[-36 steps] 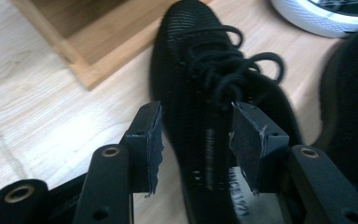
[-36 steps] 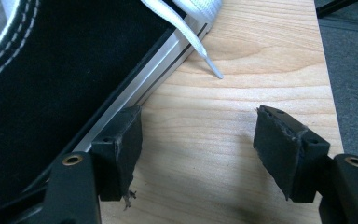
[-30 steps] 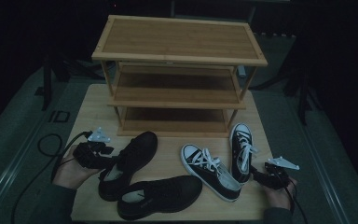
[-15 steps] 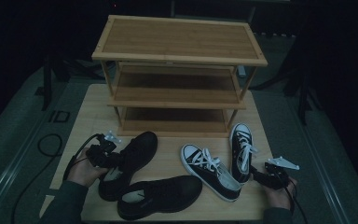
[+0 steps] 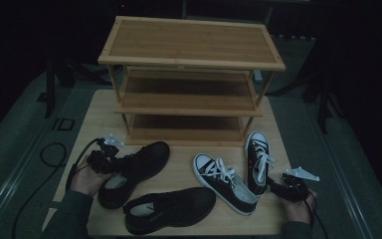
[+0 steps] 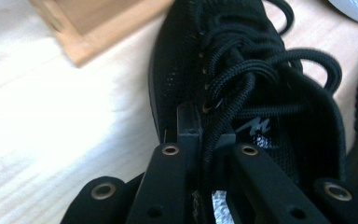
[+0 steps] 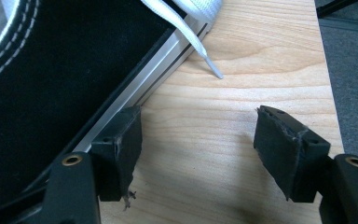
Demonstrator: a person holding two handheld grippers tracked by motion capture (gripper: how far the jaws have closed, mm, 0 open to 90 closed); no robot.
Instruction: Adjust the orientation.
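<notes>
High view: left gripper (image 5: 110, 160) sits on the far black shoe (image 5: 134, 172), near left of the table (image 5: 99, 107). Its jaws have just been closing and now pinch the shoe's side wall by the laces. A second black shoe (image 5: 169, 209) lies nearer. Right gripper (image 5: 273, 186) rests on the table's near right, jaws spread apart, just beside a black-and-white sneaker (image 5: 258, 159). Bamboo rack (image 5: 191, 55) stands beyond.

Dim high view, brighter gripper views

Three-tier wooden shoe rack (image 5: 191, 45) (shelves bare), second black shoe (image 5: 171, 208), two black-and-white sneakers (image 5: 225, 182), wooden tabletop (image 5: 92, 129)
</notes>
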